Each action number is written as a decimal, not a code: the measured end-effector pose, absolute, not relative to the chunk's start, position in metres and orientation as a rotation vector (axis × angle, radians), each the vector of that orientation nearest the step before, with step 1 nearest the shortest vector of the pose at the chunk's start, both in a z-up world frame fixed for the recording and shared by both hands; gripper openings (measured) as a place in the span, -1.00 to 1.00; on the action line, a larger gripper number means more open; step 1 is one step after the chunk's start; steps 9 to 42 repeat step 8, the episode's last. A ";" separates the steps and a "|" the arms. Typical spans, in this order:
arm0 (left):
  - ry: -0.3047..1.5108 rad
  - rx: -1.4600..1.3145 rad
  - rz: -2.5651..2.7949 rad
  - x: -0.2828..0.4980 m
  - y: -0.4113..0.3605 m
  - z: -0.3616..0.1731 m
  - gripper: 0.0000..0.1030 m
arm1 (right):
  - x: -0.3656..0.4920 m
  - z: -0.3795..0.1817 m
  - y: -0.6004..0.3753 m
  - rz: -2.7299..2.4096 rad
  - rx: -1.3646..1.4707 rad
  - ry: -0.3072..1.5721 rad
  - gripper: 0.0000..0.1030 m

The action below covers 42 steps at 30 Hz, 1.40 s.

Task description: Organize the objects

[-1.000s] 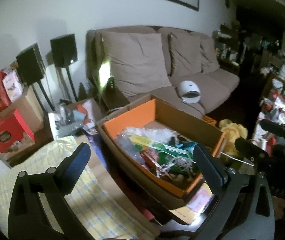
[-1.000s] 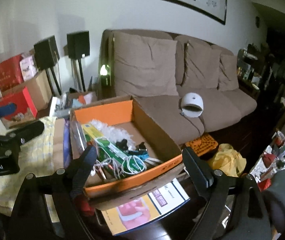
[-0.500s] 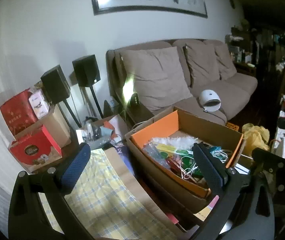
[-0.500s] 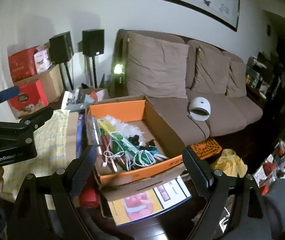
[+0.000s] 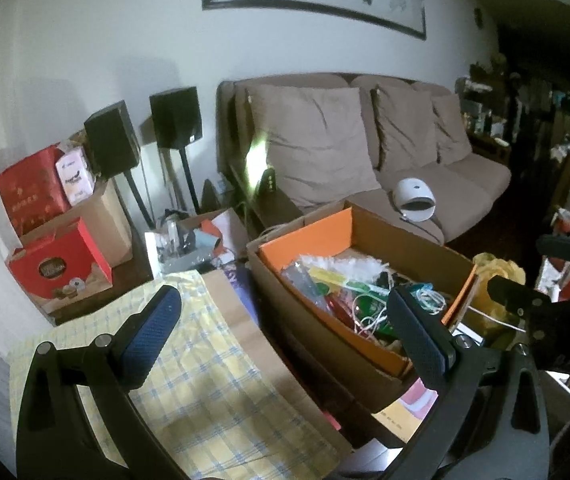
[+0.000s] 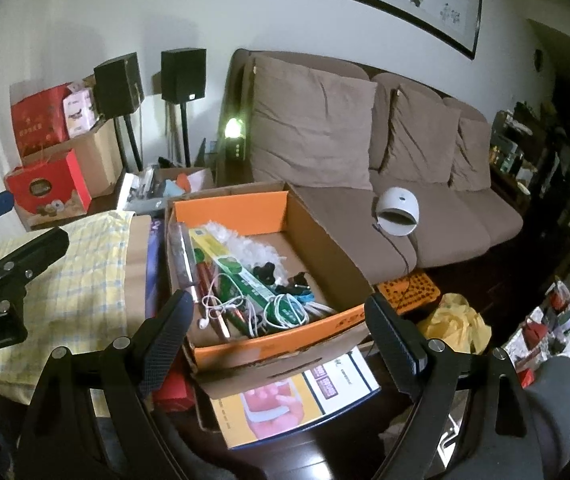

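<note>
An open cardboard box (image 6: 325, 248) with orange inner flaps stands on a dark table and holds several loose items: white cables (image 6: 221, 304), a long green packet (image 6: 241, 276), white fluff and black clips. My right gripper (image 6: 279, 316) hangs open just in front of the box's near flap, nothing between its fingers. In the left wrist view the same box (image 5: 413, 240) lies to the right, and my left gripper (image 5: 285, 320) stands open above a yellow checked cloth (image 5: 189, 380) and the box's left wall. Each gripper shows at the edge of the other's view.
A brown sofa (image 6: 365, 152) with a white domed device (image 6: 399, 212) runs behind. Two black speakers (image 6: 183, 76) on stands and red gift boxes (image 6: 45, 192) fill the back left. A printed flat package (image 6: 301, 392) lies under the box. A yellow bag (image 6: 457, 316) sits on the floor right.
The left wrist view has swung left and pulled back: the box has slid right in it and more cloth and wall show. The right view has shifted slightly. Both grippers stay open.
</note>
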<state>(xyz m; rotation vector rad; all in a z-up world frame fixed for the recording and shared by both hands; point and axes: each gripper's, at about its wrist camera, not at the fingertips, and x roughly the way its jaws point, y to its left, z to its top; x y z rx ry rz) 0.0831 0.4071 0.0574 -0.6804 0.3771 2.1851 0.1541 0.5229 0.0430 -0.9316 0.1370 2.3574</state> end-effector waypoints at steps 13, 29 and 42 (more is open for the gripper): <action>0.349 -0.790 2.130 0.075 0.404 0.045 1.00 | 0.152 0.040 0.525 2.361 -0.915 0.139 0.73; 0.349 -0.790 2.130 0.075 0.404 0.045 1.00 | 0.152 0.040 0.525 2.361 -0.915 0.139 0.73; 0.349 -0.790 2.130 0.075 0.404 0.045 1.00 | 0.152 0.040 0.525 2.361 -0.915 0.139 0.73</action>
